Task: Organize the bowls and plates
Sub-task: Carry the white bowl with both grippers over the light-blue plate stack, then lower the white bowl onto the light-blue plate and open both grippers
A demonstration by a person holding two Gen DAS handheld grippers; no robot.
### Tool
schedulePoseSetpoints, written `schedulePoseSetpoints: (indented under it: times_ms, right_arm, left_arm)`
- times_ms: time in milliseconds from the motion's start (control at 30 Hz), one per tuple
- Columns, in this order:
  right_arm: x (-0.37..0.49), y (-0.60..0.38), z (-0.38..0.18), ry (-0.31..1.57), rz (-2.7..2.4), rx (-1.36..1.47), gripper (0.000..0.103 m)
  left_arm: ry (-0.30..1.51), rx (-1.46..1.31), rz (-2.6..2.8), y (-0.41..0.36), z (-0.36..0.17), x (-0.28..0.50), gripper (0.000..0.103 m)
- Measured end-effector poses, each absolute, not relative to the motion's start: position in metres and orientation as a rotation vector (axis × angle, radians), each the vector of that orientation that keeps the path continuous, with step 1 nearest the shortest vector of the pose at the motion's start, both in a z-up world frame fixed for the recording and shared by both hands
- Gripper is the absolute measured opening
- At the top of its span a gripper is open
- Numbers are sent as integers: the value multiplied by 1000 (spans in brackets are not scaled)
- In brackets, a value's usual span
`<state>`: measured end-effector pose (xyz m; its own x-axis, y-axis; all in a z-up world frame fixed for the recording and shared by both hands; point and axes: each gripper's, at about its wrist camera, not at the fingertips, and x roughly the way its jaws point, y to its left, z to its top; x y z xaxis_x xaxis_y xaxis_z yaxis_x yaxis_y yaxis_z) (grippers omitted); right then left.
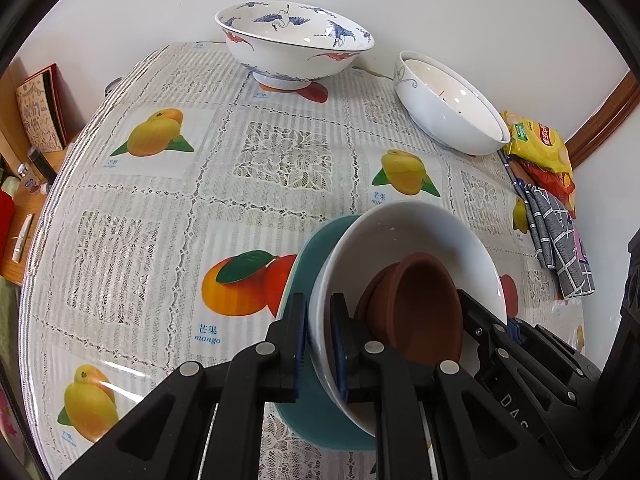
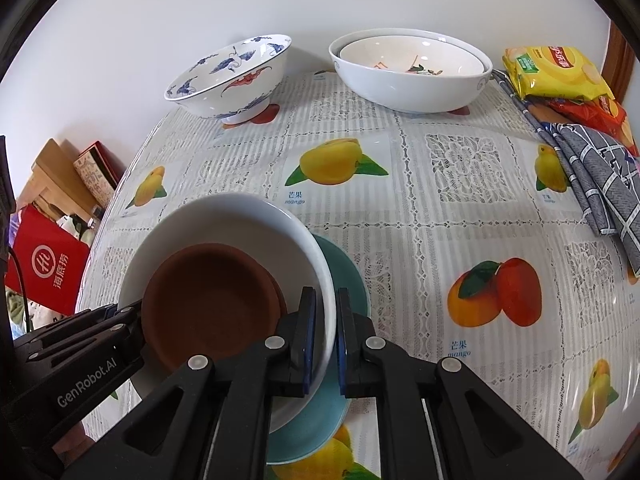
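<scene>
Both grippers (image 1: pixel 318 344) (image 2: pixel 326 336) are clamped on opposite rims of the white bowl (image 1: pixel 400 232), steadying it over the teal plate (image 1: pixel 316 248) for stacking.

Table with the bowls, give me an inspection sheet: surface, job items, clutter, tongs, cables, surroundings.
Surface: table under a lace cloth printed with mangoes.
Job's things: white bowl holding brown dishes, sitting over a teal plate; crane-patterned bowl and two nested white bowls by the wall.
Clutter: snack packets and a grey checked cloth at the table's right edge.
Tongs: left tongs shut on the white bowl's rim; right tongs shut on the opposite rim.
Cables: one dark cable at the left edge of the right wrist view.
Surroundings: white wall, red bag, wooden shelf with a box.
</scene>
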<state>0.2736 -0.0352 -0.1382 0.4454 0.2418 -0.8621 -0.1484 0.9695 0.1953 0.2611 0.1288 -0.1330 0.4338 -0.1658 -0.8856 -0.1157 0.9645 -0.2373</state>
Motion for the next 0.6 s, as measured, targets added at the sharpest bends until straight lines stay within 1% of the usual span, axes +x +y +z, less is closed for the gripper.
schedulePoseSetpoints:
  times_ms: [133,600]
  right_arm:
    - [272,-32,-137,1069,235,48,10]
    - [270,-33,-136,1084,242,49,11]
  left_arm:
    - [1126,-273,-36,128,-133,260,14]
    - [1131,-254,-43,128,-130,255,15]
